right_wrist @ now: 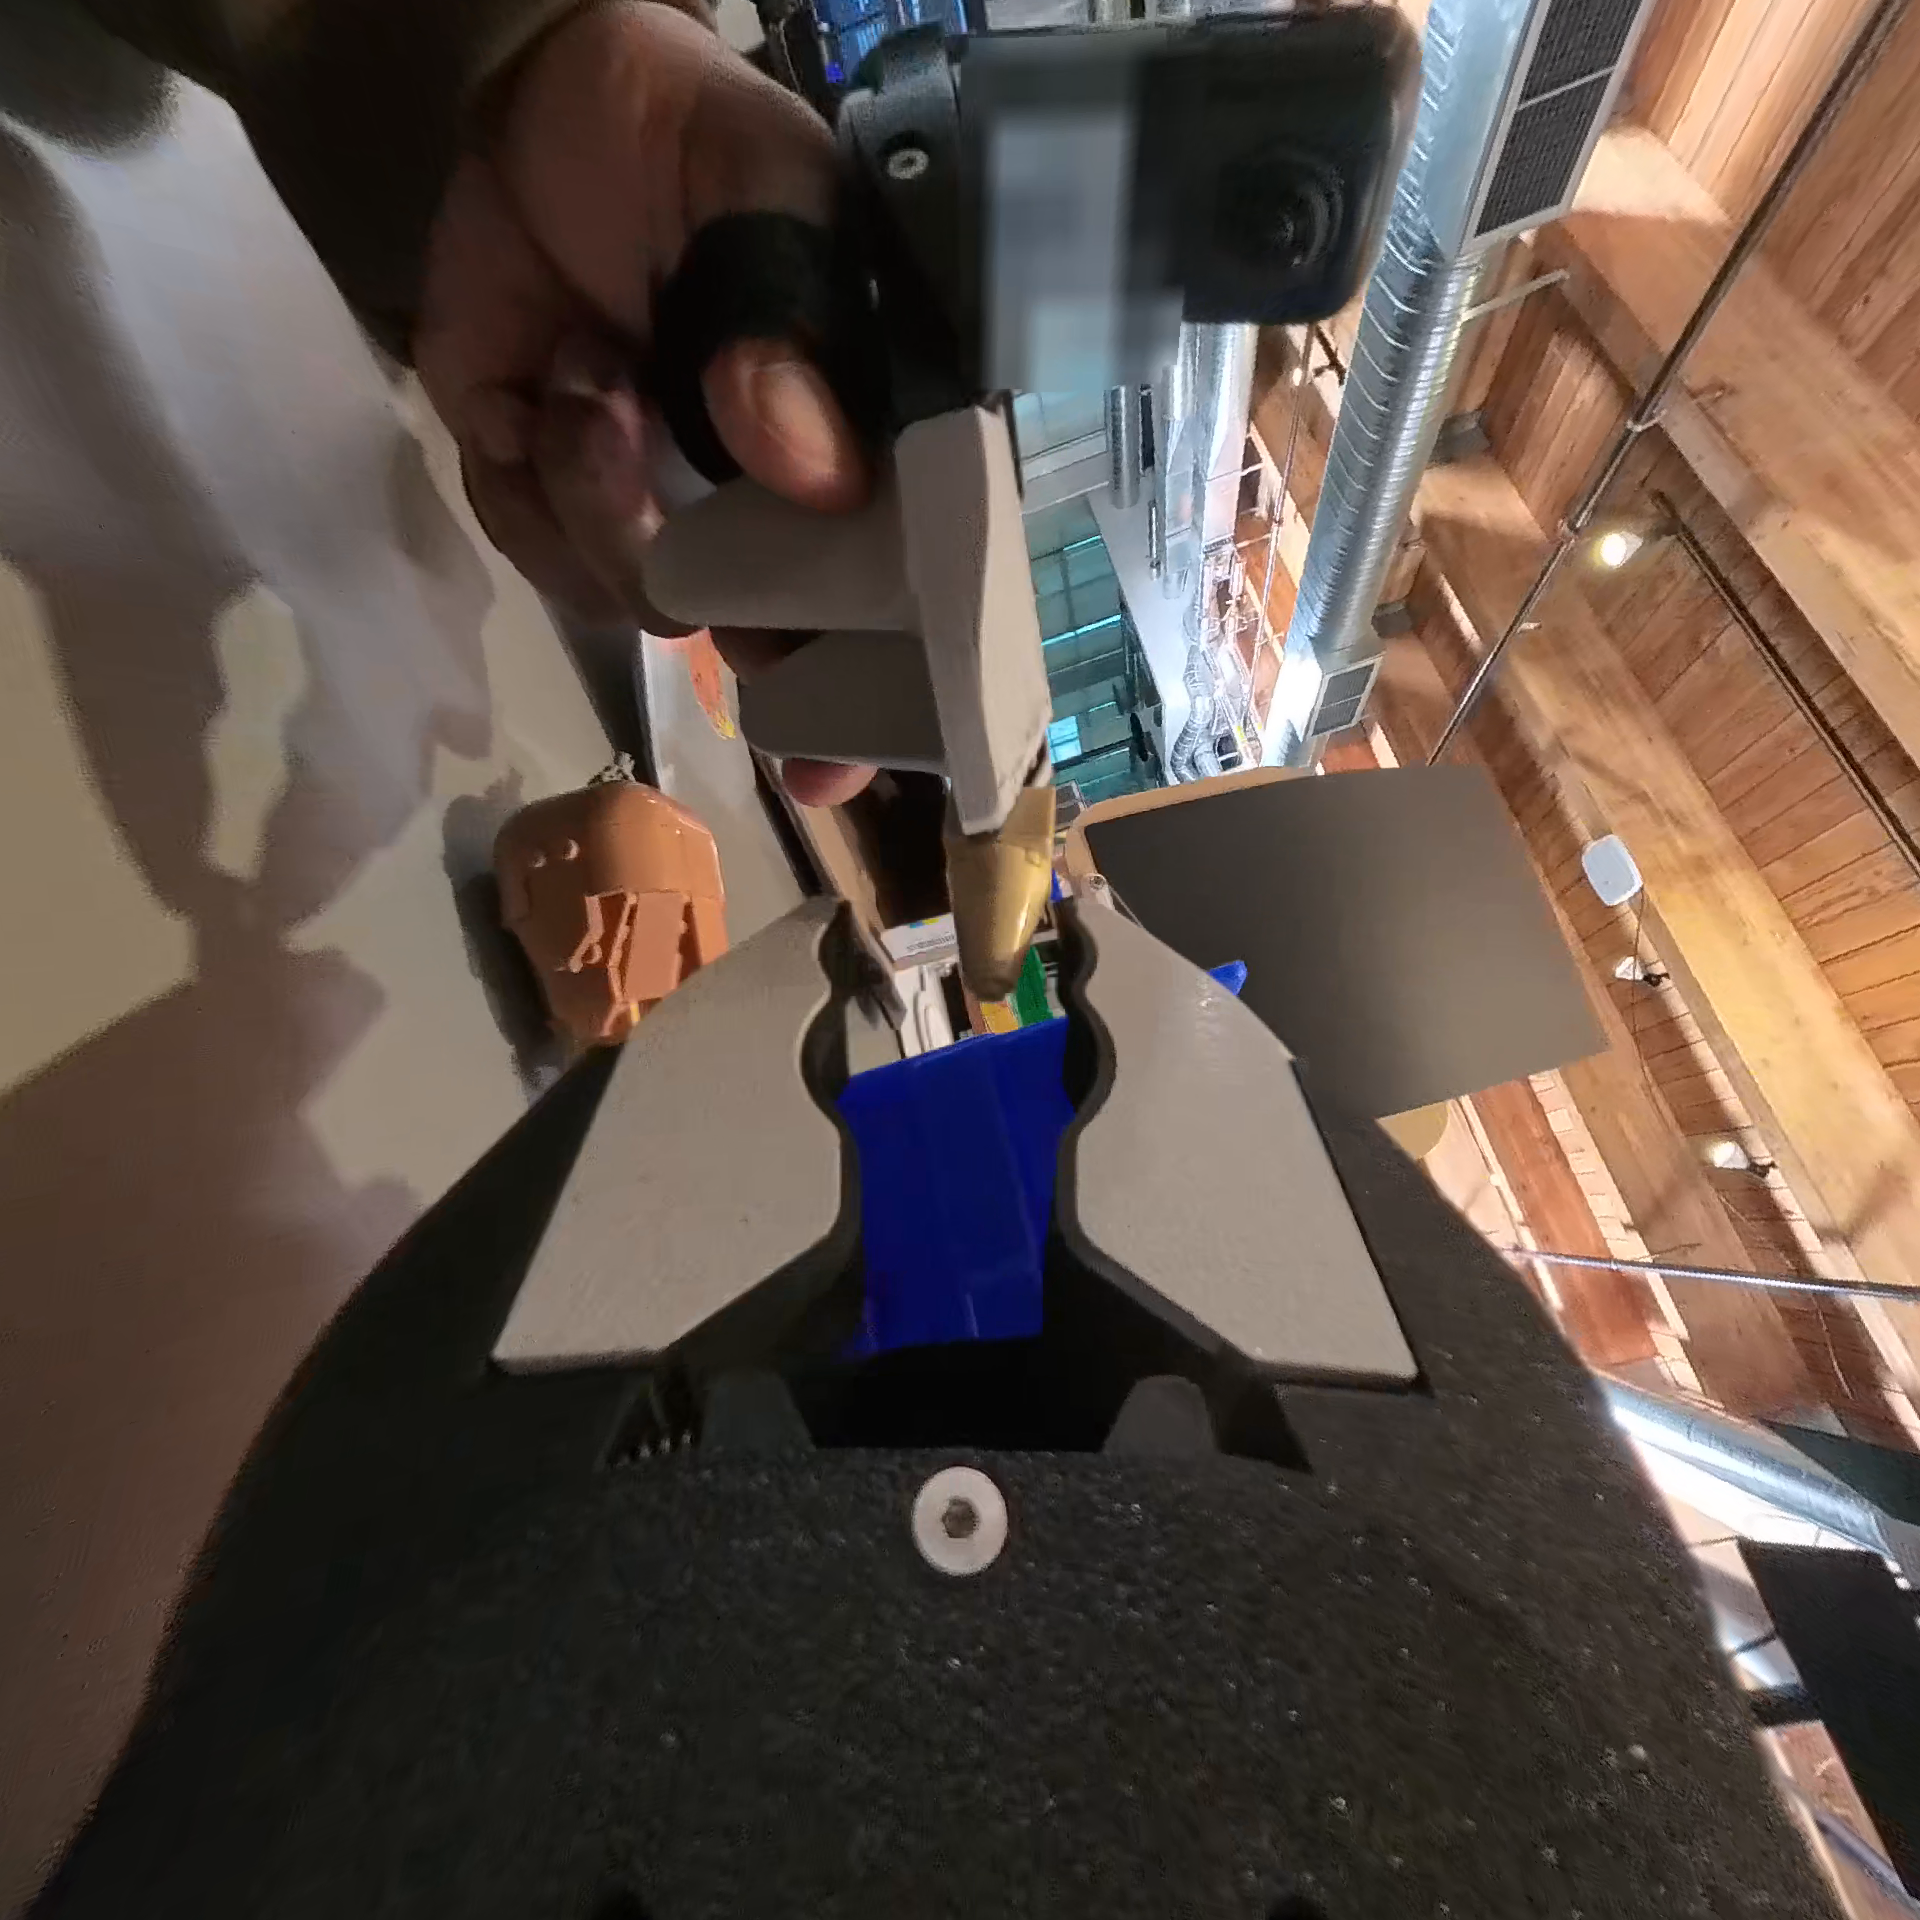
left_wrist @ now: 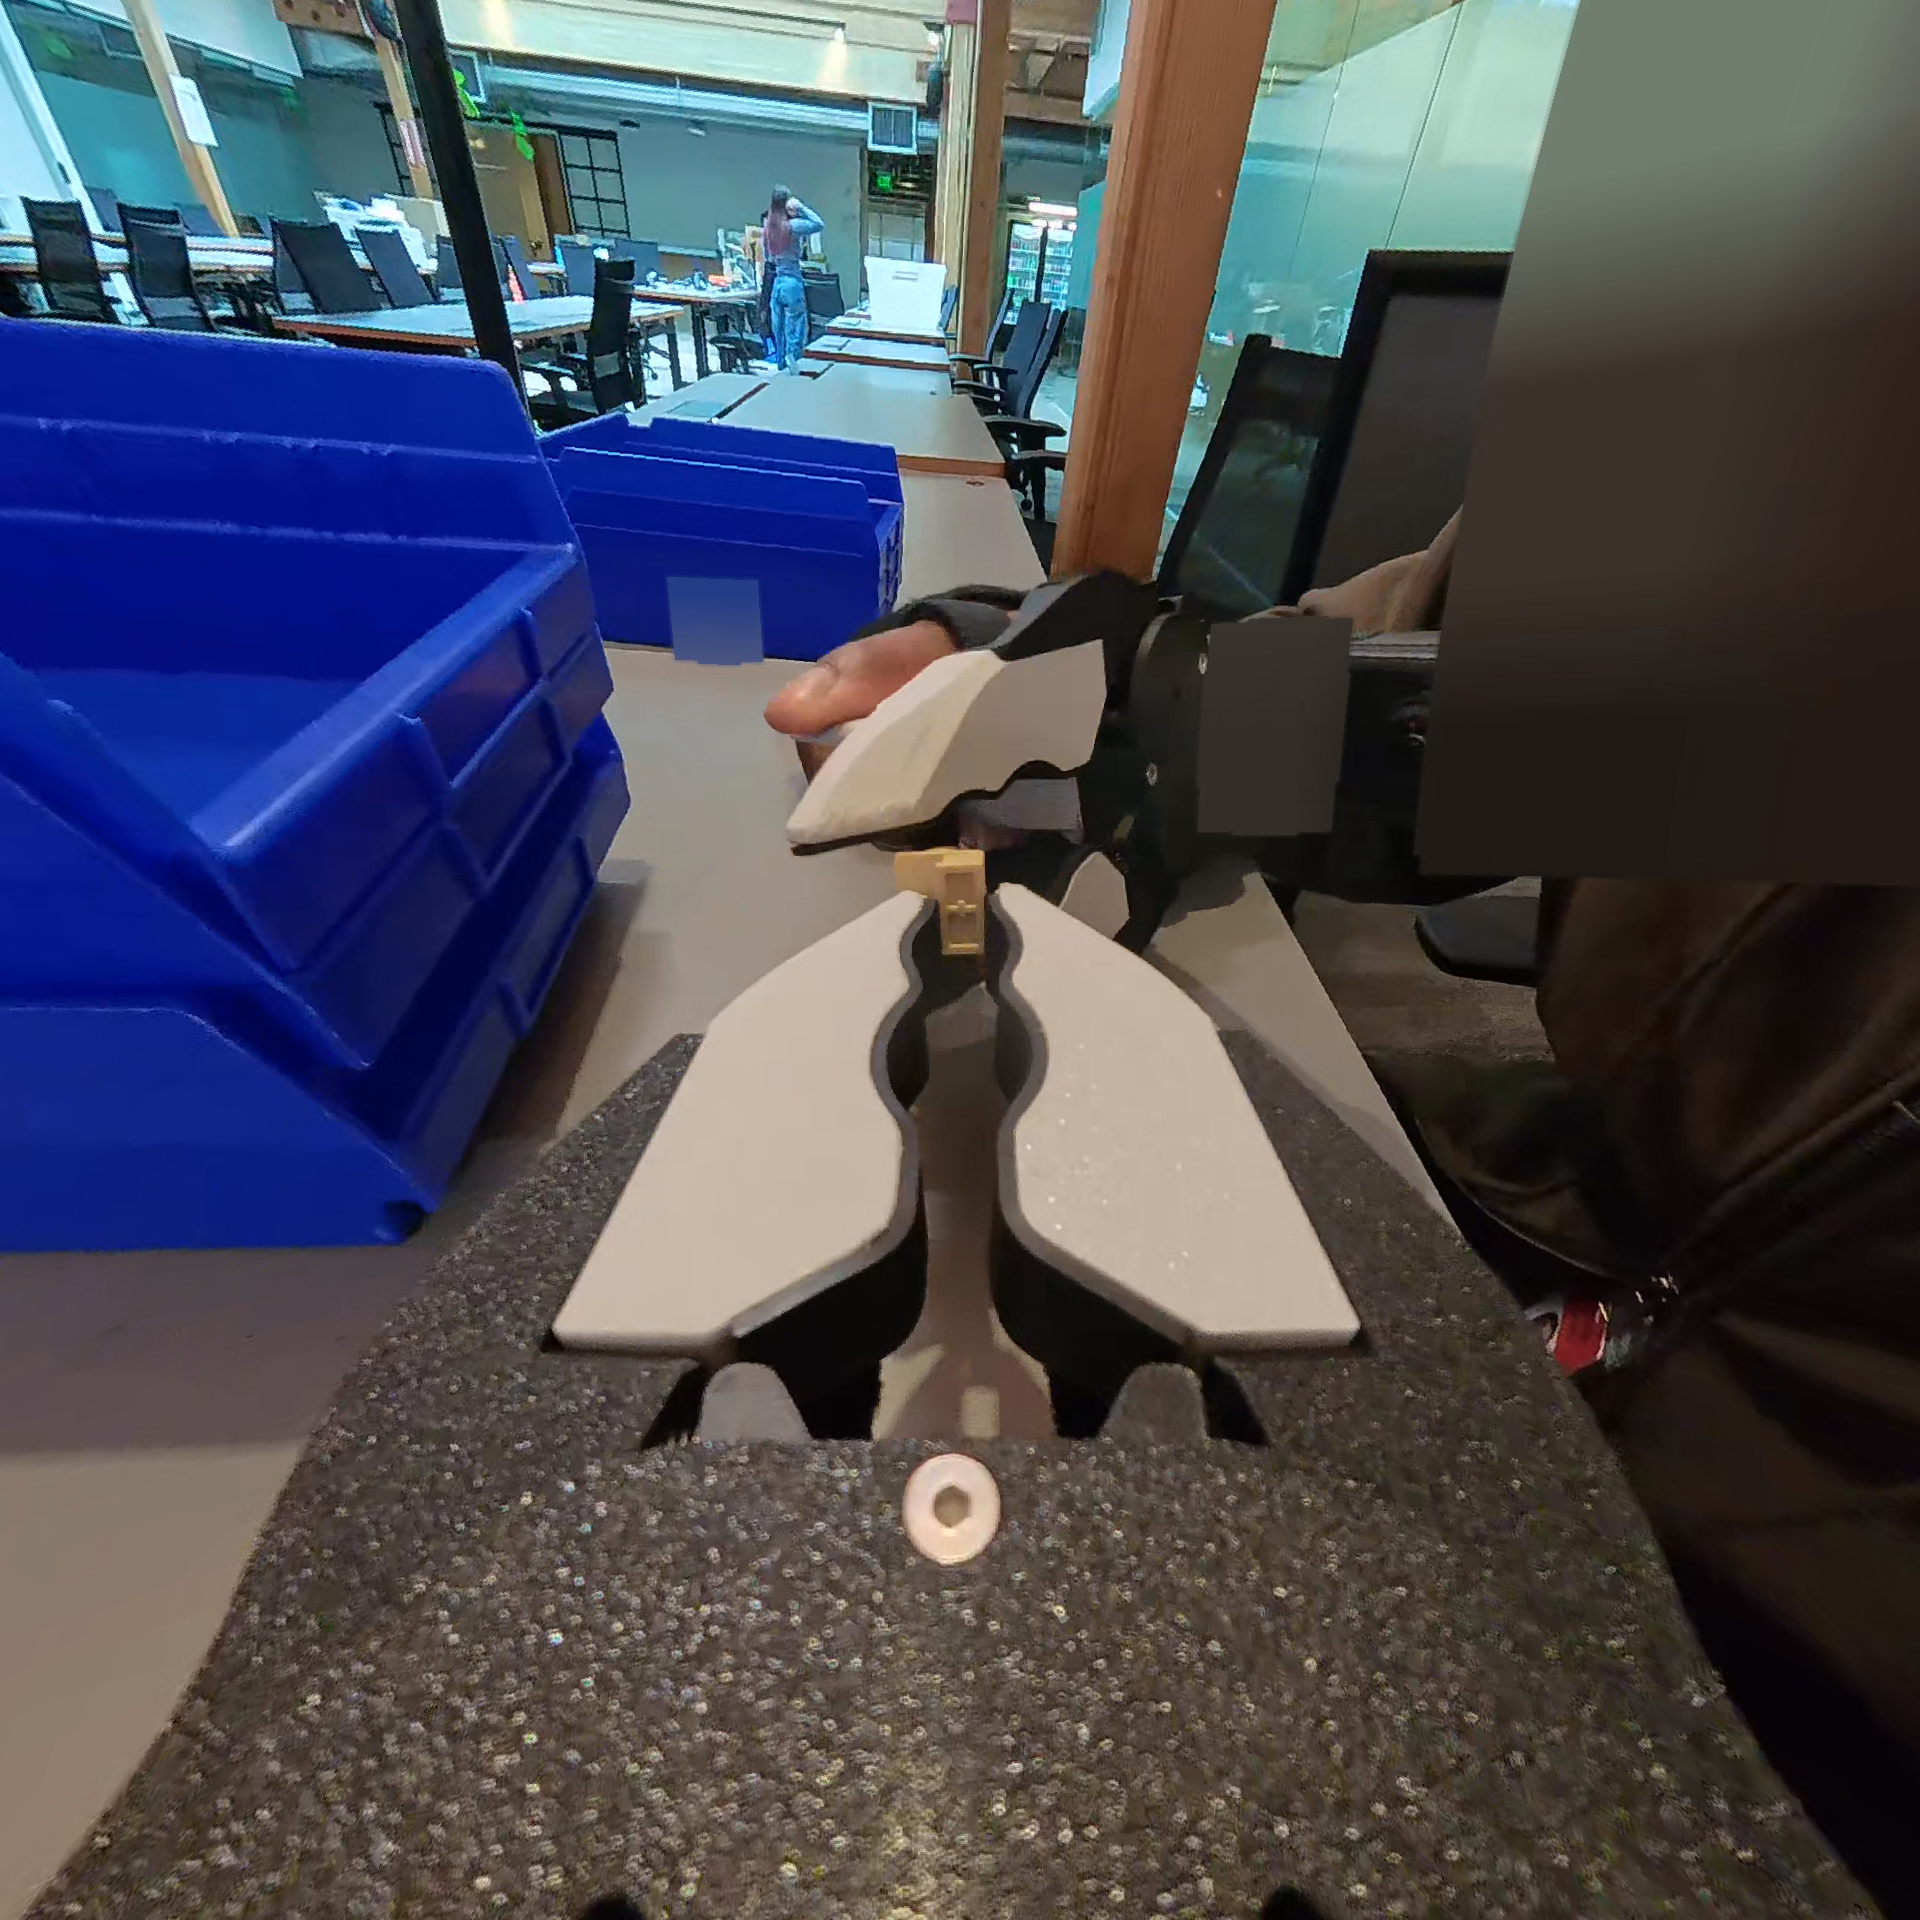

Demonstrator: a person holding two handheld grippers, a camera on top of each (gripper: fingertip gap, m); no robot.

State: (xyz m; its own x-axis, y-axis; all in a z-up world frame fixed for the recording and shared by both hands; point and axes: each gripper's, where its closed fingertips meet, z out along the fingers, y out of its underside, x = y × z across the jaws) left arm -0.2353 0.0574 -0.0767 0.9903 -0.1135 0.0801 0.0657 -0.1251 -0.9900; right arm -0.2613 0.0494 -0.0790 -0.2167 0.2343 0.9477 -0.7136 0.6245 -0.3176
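My left gripper (left_wrist: 956,914) is shut on a small tan plastic part (left_wrist: 958,902), pinched upright at its fingertips above the grey table (left_wrist: 707,790). In the right wrist view the left gripper (right_wrist: 1000,823) comes in from above, held by a hand (right_wrist: 582,312), and the tan part (right_wrist: 995,914) hangs from its tips. My right gripper (right_wrist: 956,920) is open, with the part in the gap between its tips and touching neither. In the left wrist view one grey finger (left_wrist: 935,738) of the right gripper lies sideways just above the part.
Stacked blue bins (left_wrist: 260,790) stand at the left of the table, with another blue bin (left_wrist: 727,530) behind them. An orange-brown plastic object (right_wrist: 613,914) lies on the table. A wooden post (left_wrist: 1153,291), office chairs and a dark monitor (left_wrist: 1392,436) are to the right. Both grippers' tips are close together, under 4 cm apart.
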